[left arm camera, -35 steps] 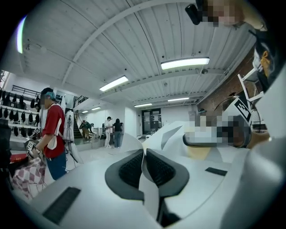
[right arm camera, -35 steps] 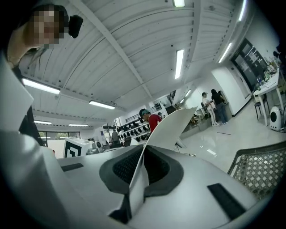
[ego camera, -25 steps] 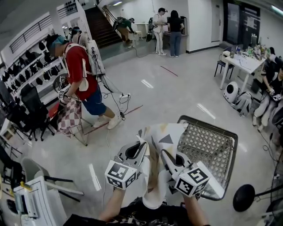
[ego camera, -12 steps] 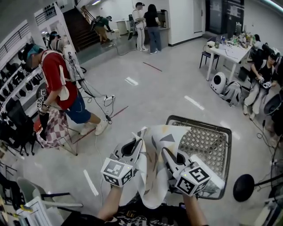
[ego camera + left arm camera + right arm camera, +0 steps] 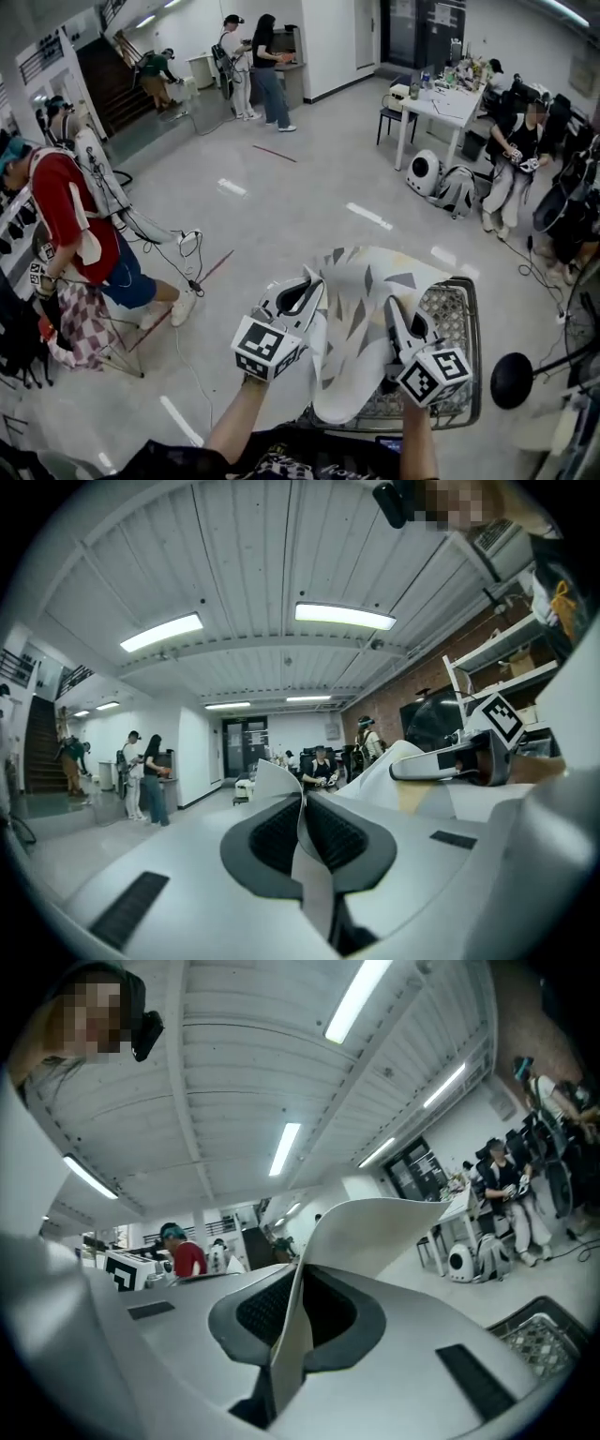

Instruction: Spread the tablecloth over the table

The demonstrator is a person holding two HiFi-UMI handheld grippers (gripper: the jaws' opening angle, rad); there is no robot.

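Observation:
A white tablecloth [image 5: 361,319] with grey and beige triangles hangs bunched between my two grippers, in front of my body. My left gripper [image 5: 314,281] is shut on its left edge. My right gripper [image 5: 394,309] is shut on its right edge. In the left gripper view a thin fold of the cloth [image 5: 281,780] stands clamped between the dark pads [image 5: 272,841] of the left gripper [image 5: 302,808]. In the right gripper view the cloth [image 5: 375,1227] curls up out of the closed right gripper [image 5: 298,1297]. Both grippers point about level.
A metal mesh cart [image 5: 464,314] stands under and behind the cloth at right. A person in a red shirt [image 5: 66,216] holds a checkered cloth [image 5: 80,323] at left. A white table [image 5: 441,98] and seated people are at back right. A black round object [image 5: 511,380] lies on the floor.
Both grippers have swung to the right together with the cloth still in them. The person in red now shows further left and the white table nearer the middle.

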